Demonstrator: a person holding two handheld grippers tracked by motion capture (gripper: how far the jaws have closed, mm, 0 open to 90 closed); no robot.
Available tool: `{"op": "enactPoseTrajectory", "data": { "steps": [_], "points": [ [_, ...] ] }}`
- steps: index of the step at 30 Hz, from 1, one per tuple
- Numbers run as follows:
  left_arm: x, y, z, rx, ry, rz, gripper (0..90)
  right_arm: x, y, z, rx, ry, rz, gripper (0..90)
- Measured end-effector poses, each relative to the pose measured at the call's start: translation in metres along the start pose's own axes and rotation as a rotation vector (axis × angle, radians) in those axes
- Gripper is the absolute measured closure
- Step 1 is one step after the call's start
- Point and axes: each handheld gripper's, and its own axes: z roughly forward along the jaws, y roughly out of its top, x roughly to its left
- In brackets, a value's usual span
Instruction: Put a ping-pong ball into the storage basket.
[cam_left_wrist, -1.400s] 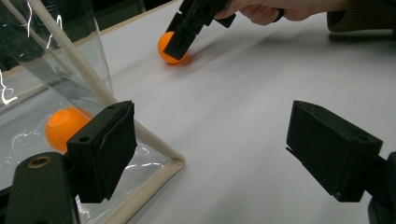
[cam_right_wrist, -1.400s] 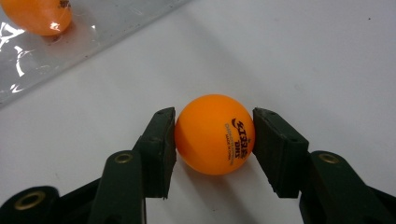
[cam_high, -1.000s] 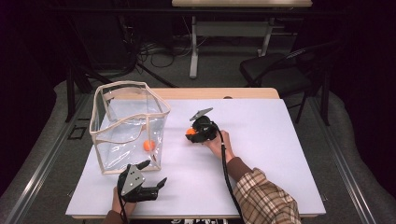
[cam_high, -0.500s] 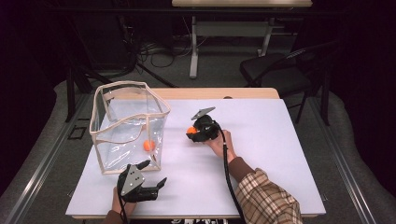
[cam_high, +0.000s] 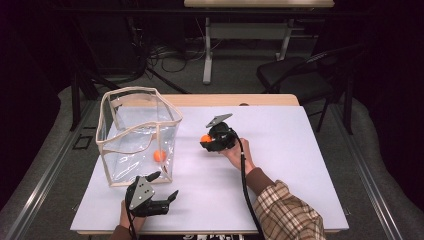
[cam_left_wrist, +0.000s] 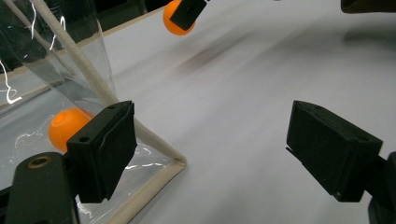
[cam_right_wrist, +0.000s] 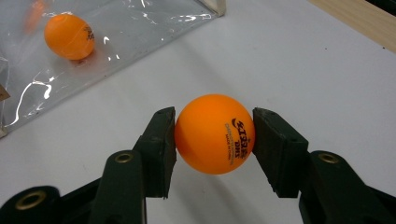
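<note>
My right gripper (cam_high: 205, 140) is shut on an orange ping-pong ball (cam_right_wrist: 215, 133) with black print, held a little above the white table near its middle; that ball (cam_high: 205, 138) also shows in the high view. A second orange ball (cam_high: 159, 156) lies inside the clear plastic bag (cam_high: 131, 133) with cream piping, at its near right corner. This same ball (cam_left_wrist: 67, 127) appears through the plastic in the left gripper view. My left gripper (cam_high: 162, 186) stands open near the table's front edge, just in front of the bag's corner, nothing between its jaws.
The white table top (cam_high: 280, 150) stretches right of the grippers, with a wooden strip (cam_high: 235, 100) along its far edge. A dark chair (cam_high: 300, 80) and a table leg stand beyond on the grey floor. A plaid sleeve (cam_high: 285, 212) enters at bottom right.
The right gripper with its ball has shifted very slightly; the left gripper and the bag stay as they were.
</note>
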Motion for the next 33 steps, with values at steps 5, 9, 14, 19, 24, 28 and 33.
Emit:
{"op": "enactPoseTrajectory", "data": {
  "steps": [5,9,14,19,24,28,33],
  "points": [
    [0.001,0.000,0.000,-0.003,-0.001,-0.001,15.9,0.001,0.001,-0.005,-0.005,0.001,0.002,50.2],
    [0.001,0.000,0.001,-0.002,-0.002,0.000,15.9,0.001,0.003,-0.008,-0.004,-0.002,-0.009,50.2],
    [0.000,0.000,0.002,-0.002,-0.004,0.003,15.9,0.003,0.006,-0.013,-0.009,-0.008,-0.016,50.2],
    [0.001,0.000,0.002,-0.004,-0.007,0.000,15.9,0.004,0.008,-0.019,-0.013,-0.008,-0.018,50.2],
    [0.001,0.001,0.002,-0.005,-0.009,0.000,15.9,0.004,0.009,-0.023,-0.018,-0.004,-0.020,50.2],
    [0.001,0.000,0.003,-0.003,-0.010,0.000,15.9,0.004,0.009,-0.025,-0.022,-0.005,-0.025,50.2],
    [0.001,0.001,0.002,-0.006,-0.009,-0.002,15.9,0.003,0.010,-0.028,-0.023,-0.005,-0.028,50.2]
  ]
}}
